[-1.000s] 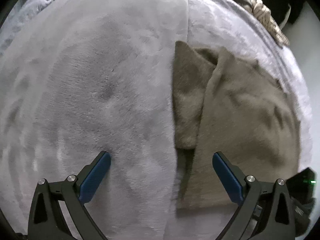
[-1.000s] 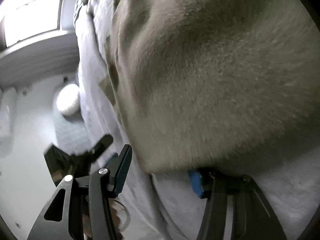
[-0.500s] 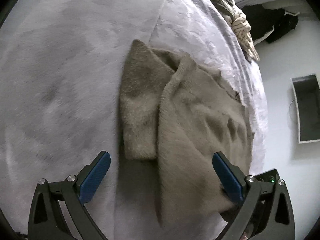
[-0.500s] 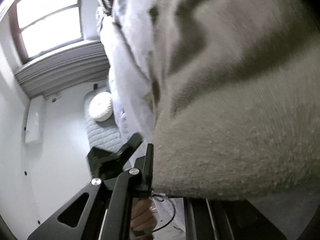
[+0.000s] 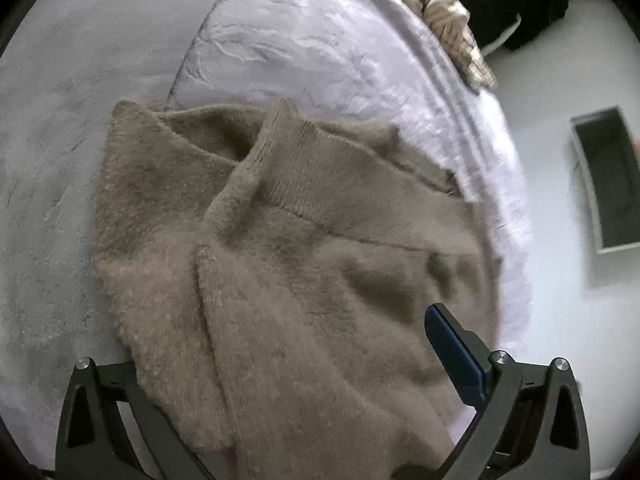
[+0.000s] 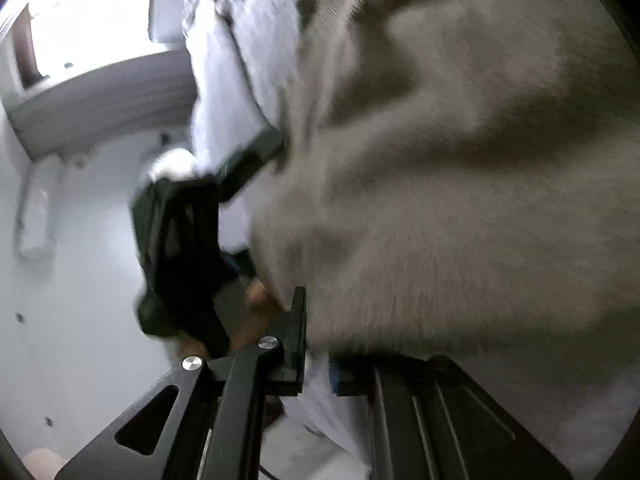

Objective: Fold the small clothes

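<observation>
Here, your right gripper (image 6: 316, 360) sits nearly closed at the bottom of its view. Its jaws are opening slightly, and the near edge of the sweater (image 6: 460, 200) hangs down between them. The wool covers the pads, so you cannot confirm whether they press on it. Just left of that gripper, your fingers (image 6: 256, 300) show on the handle of the left gripper (image 6: 188, 240), which appears dark and blurred against the pale floor.

In the left wrist view, your left gripper (image 5: 280, 364) stands wide open. Its right finger with the blue pad (image 5: 456, 352) rests on top of the sweater (image 5: 304, 280). The left finger is buried under the sweater's near edge, pad hidden. Nothing is clamped.

The sweater is tan and fuzzy. It lies bunched on the grey blanket (image 5: 52, 160), with a ribbed band (image 5: 320, 176) turned up across its far half and folds toward the right side. Part of it overlaps the white quilted cover (image 5: 320, 40) beyond.

Farther off, a patterned cloth (image 5: 448, 16) lies at the cover's far edge. A dark garment (image 5: 516, 8) lies on the floor behind it, and a dark rectangular tray (image 5: 612, 176) sits on the floor to the right.
</observation>
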### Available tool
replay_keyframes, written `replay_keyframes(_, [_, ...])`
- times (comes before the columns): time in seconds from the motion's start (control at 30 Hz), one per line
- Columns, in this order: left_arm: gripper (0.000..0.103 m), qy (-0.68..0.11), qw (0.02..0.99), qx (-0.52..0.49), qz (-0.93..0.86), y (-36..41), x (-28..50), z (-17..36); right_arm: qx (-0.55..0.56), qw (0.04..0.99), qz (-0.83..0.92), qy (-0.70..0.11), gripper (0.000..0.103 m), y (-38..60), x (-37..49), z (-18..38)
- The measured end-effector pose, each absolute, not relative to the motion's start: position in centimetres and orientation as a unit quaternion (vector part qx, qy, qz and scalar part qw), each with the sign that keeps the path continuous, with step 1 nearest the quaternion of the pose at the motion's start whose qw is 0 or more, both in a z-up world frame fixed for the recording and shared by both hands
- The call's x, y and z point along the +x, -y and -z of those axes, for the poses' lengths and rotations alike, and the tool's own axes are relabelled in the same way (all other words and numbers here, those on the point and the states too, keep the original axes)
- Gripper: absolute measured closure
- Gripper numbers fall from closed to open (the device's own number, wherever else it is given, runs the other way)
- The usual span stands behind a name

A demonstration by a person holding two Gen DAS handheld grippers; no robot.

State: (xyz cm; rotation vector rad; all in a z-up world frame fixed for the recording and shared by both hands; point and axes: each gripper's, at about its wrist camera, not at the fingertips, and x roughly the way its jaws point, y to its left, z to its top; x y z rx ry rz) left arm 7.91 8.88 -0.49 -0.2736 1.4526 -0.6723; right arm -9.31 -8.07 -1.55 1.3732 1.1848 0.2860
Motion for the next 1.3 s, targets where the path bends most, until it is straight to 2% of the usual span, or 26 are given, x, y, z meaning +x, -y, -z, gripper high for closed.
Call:
replay_keyframes(0.03, [0.017, -0.651, 0.691, -0.109, 0.296, -8.6, 7.8, 0.7, 0.57, 0.608, -0.125, -0.538, 0.088, 8.0, -9.6, 1.6])
replay_keyframes(0.07, [0.028, -0.655, 0.692, -0.092, 0.289, -8.4, 7.7, 1.1, 0.546, 0.61, -0.127, -0.56, 0.081, 7.9, -9.7, 1.5])
replay_keyframes(0.1, [0.033, -0.659, 0.693, -0.077, 0.282, -8.2, 7.7, 1.5, 0.525, 0.612, -0.128, -0.577, 0.065, 8.0, -9.9, 1.4])
replay_keyframes(0.13, [0.038, -0.661, 0.694, -0.068, 0.277, -8.2, 7.6, 1.8, 0.506, 0.618, -0.128, -0.588, 0.055, 8.2, -10.2, 1.1])
replay_keyframes(0.17, [0.039, -0.661, 0.695, -0.065, 0.275, -8.1, 7.6, 2.0, 0.49, 0.627, -0.128, -0.592, 0.041, 8.7, -10.4, 0.6])
replay_keyframes(0.33, [0.039, -0.655, 0.705, -0.043, 0.27, -8.0, 7.3, 1.7, 0.433, 0.686, -0.064, -0.58, 0.041, 12.5, -9.4, -1.7])
replay_keyframes(0.37, [0.039, -0.653, 0.707, -0.033, 0.268, -7.9, 7.2, 1.7, 0.425, 0.695, -0.048, -0.577, 0.042, 13.1, -8.9, -1.8])
replay_keyframes(0.4, [0.039, -0.652, 0.709, -0.028, 0.266, -7.8, 7.2, 1.6, 0.414, 0.706, -0.033, -0.574, 0.054, 13.6, -8.2, -1.8])
replay_keyframes(0.43, [0.039, -0.65, 0.712, -0.024, 0.264, -7.8, 7.1, 1.6, 0.397, 0.72, -0.018, -0.569, 0.069, 13.9, -7.4, -1.9])
replay_keyframes(0.47, [0.043, -0.648, 0.716, -0.022, 0.261, -7.7, 7.1, 1.5, 0.372, 0.732, -0.002, -0.57, 0.098, 14.1, -6.4, -1.7])
replay_keyframes(0.53, [0.057, -0.642, 0.723, -0.016, 0.255, -7.6, 7.0, 1.3, 0.342, 0.742, 0.017, -0.576, 0.099, 13.9, -4.4, -0.9])
replay_keyframes(0.67, [0.078, -0.633, 0.734, -0.015, 0.244, -7.8, 7.0, 0.9, 0.299, 0.738, 0.014, -0.605, 0.1, 12.6, -2.3, 1.7])
replay_keyframes(0.73, [0.083, -0.63, 0.737, -0.018, 0.244, -7.9, 6.9, 0.5, 0.3, 0.742, 0.008, -0.6, 0.1, 12.7, -2.1, 1.6])
replay_keyframes(1.03, [0.083, -0.564, 0.76, -0.032, 0.322, -4.8, 5.5, -7.5, 0.383, 0.727, -0.033, -0.568, 0.1, 15.1, -4.5, 2.1])
replay_keyframes(1.17, [0.083, -0.531, 0.761, -0.001, 0.373, 0.4, 4.1, -11.2, 0.425, 0.725, -0.041, -0.54, 0.1, 17.1, -7.0, 1.4])
replay_keyframes(1.3, [0.083, -0.516, 0.743, 0.034, 0.425, 6.2, 2.1, -12.6, 0.464, 0.729, -0.021, -0.502, 0.1, 20.2, -10.2, 0.3])
